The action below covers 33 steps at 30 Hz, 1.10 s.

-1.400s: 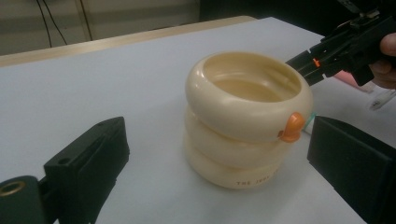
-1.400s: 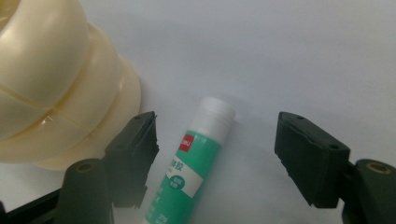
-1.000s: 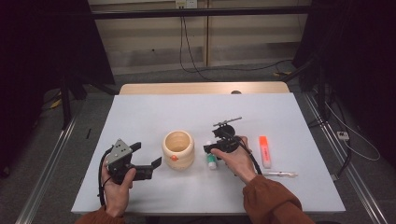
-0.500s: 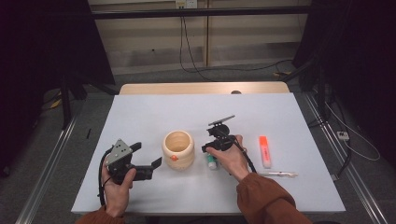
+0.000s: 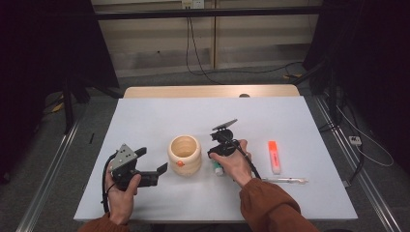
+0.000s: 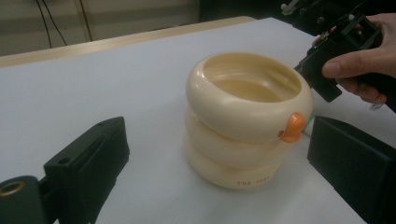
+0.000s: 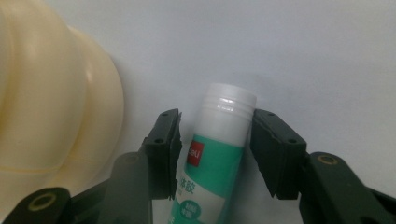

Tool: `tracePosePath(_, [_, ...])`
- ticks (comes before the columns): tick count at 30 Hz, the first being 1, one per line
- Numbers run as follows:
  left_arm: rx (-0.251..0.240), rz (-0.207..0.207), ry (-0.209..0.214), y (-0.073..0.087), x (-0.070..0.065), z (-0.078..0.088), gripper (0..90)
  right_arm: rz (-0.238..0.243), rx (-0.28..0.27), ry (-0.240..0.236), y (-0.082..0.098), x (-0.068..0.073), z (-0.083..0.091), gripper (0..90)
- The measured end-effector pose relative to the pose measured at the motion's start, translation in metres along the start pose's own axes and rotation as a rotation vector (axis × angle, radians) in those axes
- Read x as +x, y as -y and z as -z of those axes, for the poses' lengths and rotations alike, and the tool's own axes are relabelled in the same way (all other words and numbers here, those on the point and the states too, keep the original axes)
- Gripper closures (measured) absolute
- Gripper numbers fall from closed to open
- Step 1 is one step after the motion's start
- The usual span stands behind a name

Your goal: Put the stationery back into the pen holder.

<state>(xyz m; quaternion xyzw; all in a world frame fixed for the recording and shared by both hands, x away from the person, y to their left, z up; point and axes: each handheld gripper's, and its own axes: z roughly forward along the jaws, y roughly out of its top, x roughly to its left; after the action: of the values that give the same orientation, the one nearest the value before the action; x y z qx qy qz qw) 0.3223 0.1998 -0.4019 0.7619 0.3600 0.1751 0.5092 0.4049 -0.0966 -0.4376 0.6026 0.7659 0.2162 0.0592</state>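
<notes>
The right tongs (image 7: 212,154) point down at a glue stick (image 7: 215,158) that lies on the white tabletop (image 5: 145,121) just beside the cream ribbed pot (image 5: 184,154). In the right gripper view the two black jaws stand on either side of the tube near its white cap; they have just been closing in on it. The right-hand jaw in that view sits against the tube, while a thin gap seems to remain at the other one, so the pinch does not look complete. In the high view the glue stick (image 5: 218,168) pokes out from under the right hand (image 5: 232,159).

The left tongs (image 5: 155,166) are spread wide and hold nothing. In the left gripper view the pot (image 6: 247,116), with a small orange knob on its rim, stands ahead of the jaws, apart from both.

An orange highlighter (image 5: 274,157) and a clear pen (image 5: 285,180) lie further right, well apart from the tongs.
</notes>
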Motion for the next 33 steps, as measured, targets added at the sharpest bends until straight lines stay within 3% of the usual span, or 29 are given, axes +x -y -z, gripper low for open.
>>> tracePosePath(10, [0.003, 0.005, 0.002, 0.0, 0.0, -0.001, 5.0, -0.017, -0.006, 0.034, 0.001, -0.001, 0.0, 65.0])
tracePosePath(22, [0.004, 0.004, 0.002, 0.001, 0.001, -0.001, 5.0, -0.048, -0.002, 0.022, 0.0, -0.003, 0.001, 66.0])
tracePosePath(33, [0.008, 0.006, 0.0, 0.001, 0.001, -0.001, 5.0, -0.036, -0.029, -0.009, 0.001, -0.01, 0.006, 66.1])
